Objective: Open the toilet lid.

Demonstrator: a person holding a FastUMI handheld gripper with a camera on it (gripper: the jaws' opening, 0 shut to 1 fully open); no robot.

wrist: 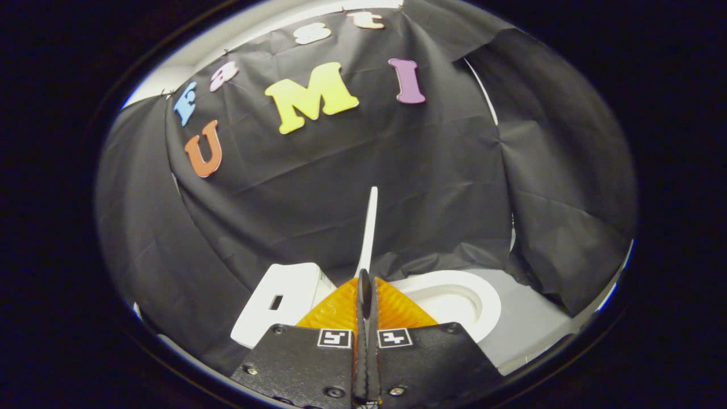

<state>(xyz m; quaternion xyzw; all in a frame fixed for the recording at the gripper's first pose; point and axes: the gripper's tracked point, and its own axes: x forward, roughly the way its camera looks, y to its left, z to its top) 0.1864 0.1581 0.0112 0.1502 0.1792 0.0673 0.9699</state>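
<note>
White porcelain sits low against the black cloth wall (341, 187). Going left to right from the fingers' point of view: at about ten o'clock from the fingertips stands the toilet's tank (278, 309), a white boxy block with a small dark rectangular slot in its face, tilted in this view. Just right of it, dead ahead at twelve o'clock, the toilet lid (370, 230) rises edge-on as a thin white blade, standing close to upright from the gripper's tips up toward the cloth. At about two o'clock lies the toilet bowl (454, 301), its rounded white rim and hollow uncovered, with pale grey floor (528, 324) beyond it at three o'clock, running under the hem of the cloth.

The gripper (364, 289) points forward and slightly down, roughly level with the tank's top, its body coming in from six o'clock. Its two fingers are pressed close together, with only a narrow dark seam between them. The lid's lower edge meets that seam right at the tips, so the fingers look pinched on the lid's edge, one on each face. The holding hand itself is behind the camera and cannot be judged.
</note>
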